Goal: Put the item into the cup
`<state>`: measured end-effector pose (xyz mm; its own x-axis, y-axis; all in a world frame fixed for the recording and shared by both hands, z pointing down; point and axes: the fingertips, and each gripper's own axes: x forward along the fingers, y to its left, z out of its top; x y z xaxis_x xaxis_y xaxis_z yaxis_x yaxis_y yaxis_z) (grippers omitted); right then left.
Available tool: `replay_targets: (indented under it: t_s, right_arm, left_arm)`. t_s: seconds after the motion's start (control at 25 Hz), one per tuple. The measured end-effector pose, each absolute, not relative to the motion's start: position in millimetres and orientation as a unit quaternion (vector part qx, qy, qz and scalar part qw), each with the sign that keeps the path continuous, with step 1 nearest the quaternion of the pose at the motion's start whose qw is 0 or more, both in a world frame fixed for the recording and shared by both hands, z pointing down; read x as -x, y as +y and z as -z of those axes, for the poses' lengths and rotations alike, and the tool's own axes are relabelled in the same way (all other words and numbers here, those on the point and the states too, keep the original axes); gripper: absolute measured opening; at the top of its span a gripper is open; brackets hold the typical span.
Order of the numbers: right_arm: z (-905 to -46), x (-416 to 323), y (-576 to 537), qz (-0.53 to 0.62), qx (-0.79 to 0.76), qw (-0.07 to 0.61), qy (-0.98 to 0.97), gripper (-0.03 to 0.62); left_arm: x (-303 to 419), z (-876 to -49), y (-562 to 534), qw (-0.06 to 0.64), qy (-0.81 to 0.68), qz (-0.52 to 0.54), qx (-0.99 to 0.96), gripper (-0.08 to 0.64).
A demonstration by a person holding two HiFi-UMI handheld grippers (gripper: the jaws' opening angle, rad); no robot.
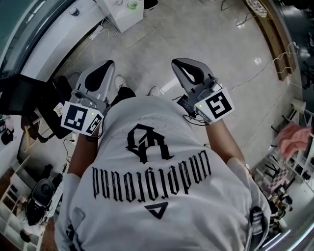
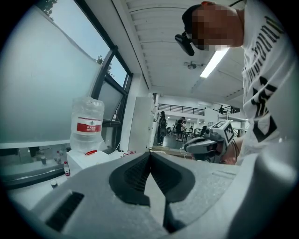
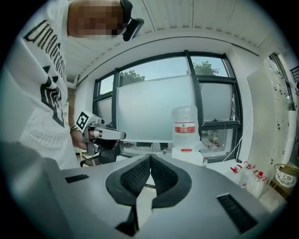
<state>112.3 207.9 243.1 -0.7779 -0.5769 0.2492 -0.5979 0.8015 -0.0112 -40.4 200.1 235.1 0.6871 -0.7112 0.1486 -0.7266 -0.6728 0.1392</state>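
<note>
Water jug (image 2: 87, 123) with illegible red label, left hand-held gripper (image 2: 150, 155) jaws together

cup (image 1: 133, 5) | green, small, round, too far for detail | on white cabinet (image 1: 122, 17)

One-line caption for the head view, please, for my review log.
Person in T-shirt holds left gripper and right gripper, both shut and empty, over a tiled floor.
</note>
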Motion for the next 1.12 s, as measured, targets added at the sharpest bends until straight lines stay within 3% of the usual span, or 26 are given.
replay_targets:
  t_s: [0.4, 1.12]
  right_arm:
    - [-258, -162, 261, -0.055, -0.278, 0.125, -0.951, 0.015]
    - [-257, -154, 261, -0.055, -0.262, 0.119, -0.956, 0.015]
  left_arm:
    - [-23, -238, 247, 0.092, -0.409, -0.044, -0.907, 0.015]
    - [-27, -239, 253, 0.101, -0.42, -0.036, -0.901, 0.015]
